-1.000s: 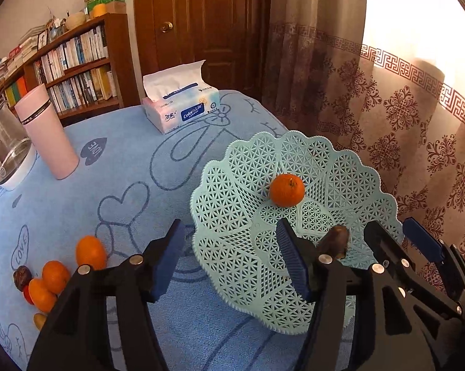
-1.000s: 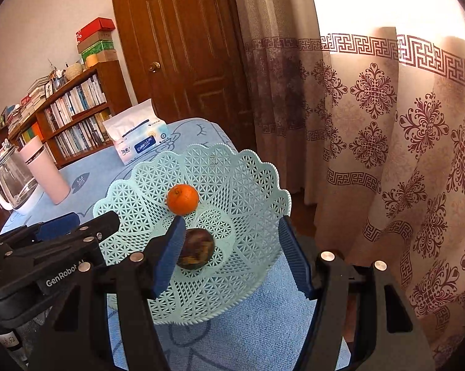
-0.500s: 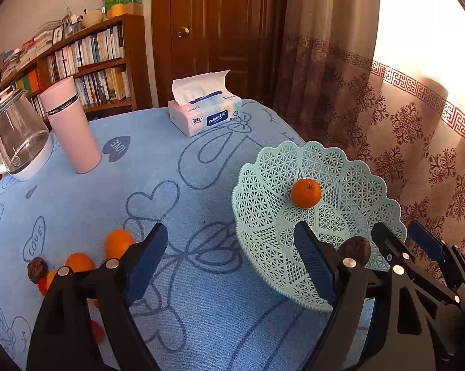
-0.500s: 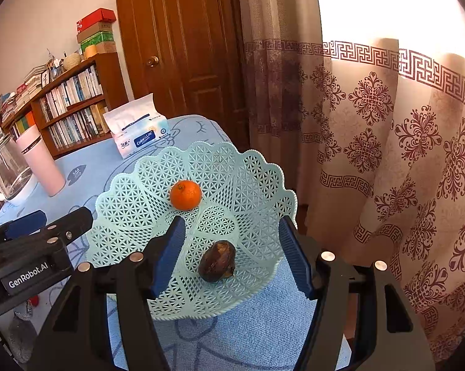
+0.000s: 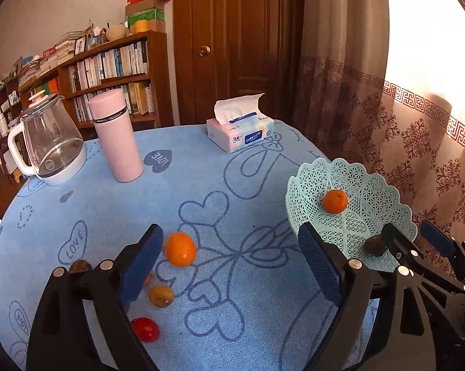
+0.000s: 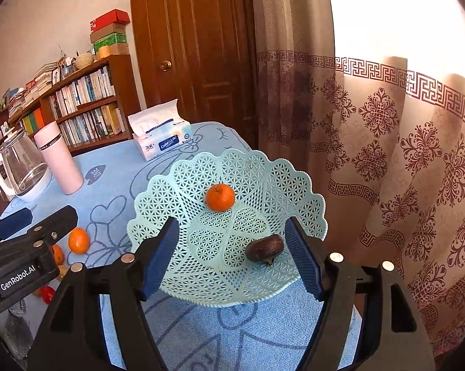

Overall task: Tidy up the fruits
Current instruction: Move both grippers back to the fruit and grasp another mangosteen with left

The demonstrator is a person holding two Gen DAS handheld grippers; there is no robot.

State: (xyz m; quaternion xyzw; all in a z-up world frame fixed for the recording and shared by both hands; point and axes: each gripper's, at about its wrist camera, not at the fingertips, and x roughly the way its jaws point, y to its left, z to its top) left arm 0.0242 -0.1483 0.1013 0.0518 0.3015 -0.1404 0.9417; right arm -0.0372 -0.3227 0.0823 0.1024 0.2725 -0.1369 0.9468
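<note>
Both tongs are gaping wide, gripping nothing: left tongs [image 5: 229,266] hovering by the loose orange [image 5: 180,249], right tongs [image 6: 232,256] over the basket [image 6: 183,173] at the desk's [image 5: 108,210] right edge.

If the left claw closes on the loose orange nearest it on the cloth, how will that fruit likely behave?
The orange looks round and smooth, so a nudge would probably roll it across the tablecloth. Its skin seems firm, so the open left claw should hold it if centred; an off-centre squeeze may squirt it sideways.
</note>
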